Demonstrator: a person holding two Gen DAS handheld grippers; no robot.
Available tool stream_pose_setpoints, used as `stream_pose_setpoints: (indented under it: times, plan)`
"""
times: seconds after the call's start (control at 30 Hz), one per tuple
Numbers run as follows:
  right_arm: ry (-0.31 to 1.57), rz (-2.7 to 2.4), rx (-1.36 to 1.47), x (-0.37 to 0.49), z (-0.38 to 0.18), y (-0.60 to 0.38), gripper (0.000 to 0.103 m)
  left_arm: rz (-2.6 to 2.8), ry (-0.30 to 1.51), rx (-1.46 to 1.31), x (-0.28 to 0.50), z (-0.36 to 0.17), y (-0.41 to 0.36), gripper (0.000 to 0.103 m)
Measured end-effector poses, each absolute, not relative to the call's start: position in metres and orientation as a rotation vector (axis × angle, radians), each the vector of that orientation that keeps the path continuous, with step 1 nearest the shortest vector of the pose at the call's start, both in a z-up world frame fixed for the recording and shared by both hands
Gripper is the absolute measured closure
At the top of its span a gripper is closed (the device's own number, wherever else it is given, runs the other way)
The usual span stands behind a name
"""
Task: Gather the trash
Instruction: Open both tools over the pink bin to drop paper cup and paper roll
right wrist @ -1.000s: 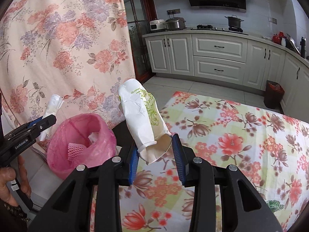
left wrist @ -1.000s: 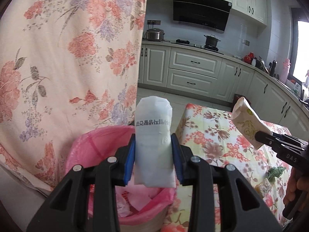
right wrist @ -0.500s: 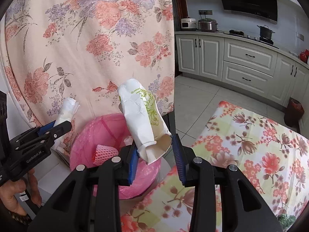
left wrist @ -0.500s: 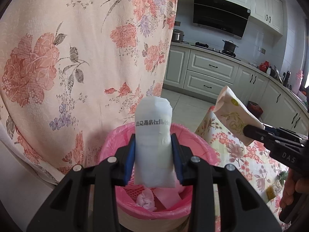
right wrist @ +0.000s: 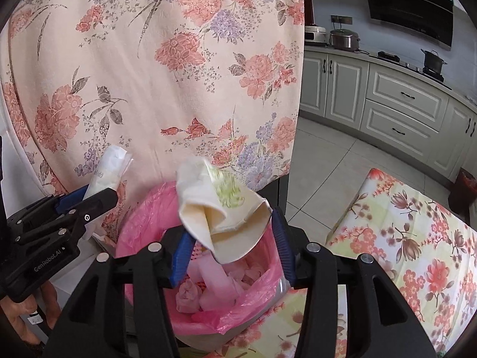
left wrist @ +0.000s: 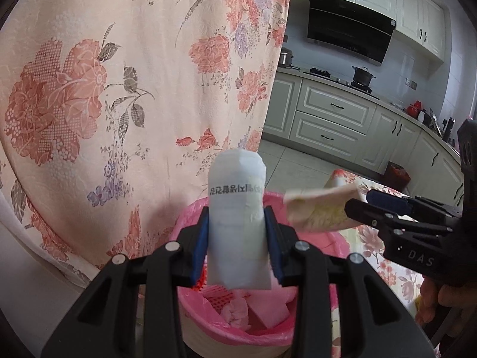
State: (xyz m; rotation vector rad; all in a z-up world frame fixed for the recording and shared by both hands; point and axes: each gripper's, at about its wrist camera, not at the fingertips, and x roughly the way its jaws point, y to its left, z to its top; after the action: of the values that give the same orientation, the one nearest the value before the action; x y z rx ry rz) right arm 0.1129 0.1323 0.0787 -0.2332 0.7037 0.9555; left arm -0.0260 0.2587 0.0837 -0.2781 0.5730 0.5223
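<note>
A white packet (left wrist: 237, 226) is clenched in the left gripper (left wrist: 237, 241) and a crumpled paper cup (right wrist: 222, 211), blurred, sits loosely between the right gripper's (right wrist: 229, 246) spread jaws, both over the pink-lined bin (right wrist: 143, 208), apparently for dropping in.

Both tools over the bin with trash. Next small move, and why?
Probably open the left tool: it grips the white packet directly above the pink-lined bin. The right tool looks open already, its crumpled paper cup tipping out above the bin.
</note>
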Motion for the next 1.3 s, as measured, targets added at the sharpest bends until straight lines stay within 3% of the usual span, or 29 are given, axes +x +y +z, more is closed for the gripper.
stream_pose_setpoints:
  times: [0.1,0.6,0.73,0.83,1.3]
  plan:
    - [0.71,0.95,-0.237,0.115,0.075,0.129,0.056,0.52,0.575,-0.28,-0.024,0.082,0.259,0.068]
    - [0.687,0.821,-0.208,0.132,0.07,0.058,0.05,0.496,0.617,-0.28,0.008,0.069,0.258,0.062]
    - [0.678,0.756,-0.198,0.137,0.067,0.021,0.041,0.499,0.623,-0.288,0.015,0.065,0.257,0.051]
    - [0.673,0.704,-0.19,0.141,0.062,-0.011,0.033,0.482,0.625,-0.28,0.017,0.064,0.248,0.051]
    - [0.741,0.444,-0.118,0.156,0.026,-0.183,0.03,0.354,0.594,-0.234,0.026,0.078,0.164,0.05]
